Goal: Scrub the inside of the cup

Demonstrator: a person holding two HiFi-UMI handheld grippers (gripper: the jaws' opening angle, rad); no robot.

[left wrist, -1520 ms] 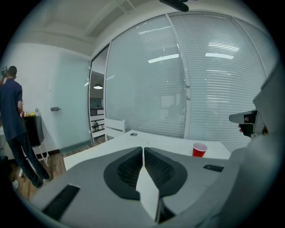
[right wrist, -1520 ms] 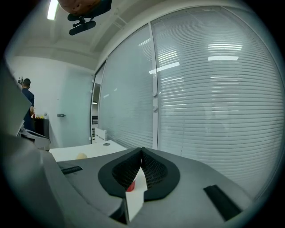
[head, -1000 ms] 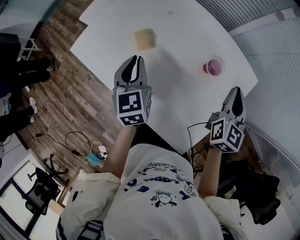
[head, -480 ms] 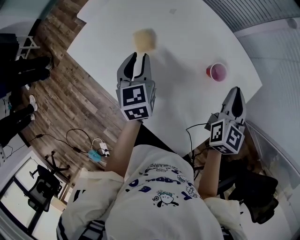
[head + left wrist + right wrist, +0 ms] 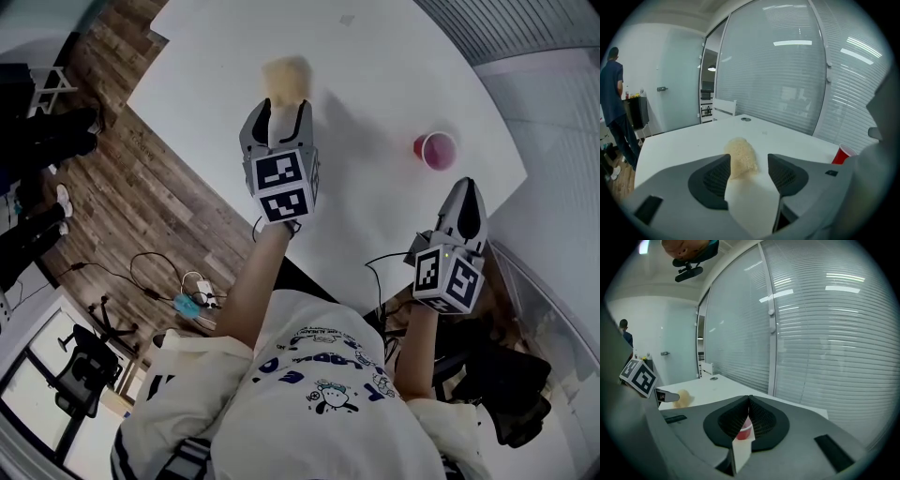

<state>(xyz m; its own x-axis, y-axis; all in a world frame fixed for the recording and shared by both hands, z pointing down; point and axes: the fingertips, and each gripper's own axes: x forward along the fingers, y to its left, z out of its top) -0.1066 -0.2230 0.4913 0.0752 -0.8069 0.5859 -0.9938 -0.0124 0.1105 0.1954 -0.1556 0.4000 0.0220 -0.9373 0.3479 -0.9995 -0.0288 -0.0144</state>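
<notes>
- The right gripper [image 5: 467, 194], grey plastic with a marker cube, hangs past the surface's near edge. Its ribbed dark fingers [image 5: 761, 420] are clenched together on nothing.
- The left gripper [image 5: 281, 112] reaches over the smooth white surface [image 5: 375, 66]. Its fingers [image 5: 711, 180], with dark cross-hatched pads, have just been opening and now stand released.
- A pale yellow sponge [image 5: 286, 77], rounded and coarse-grained, lies flat just beyond the left fingertips. It shows in line with their gap, but the pads do not press on it.
- The cup [image 5: 436, 150], round red plastic with a pinkish inside, stands upright near the surface's right edge, well apart from the sponge.
</notes>
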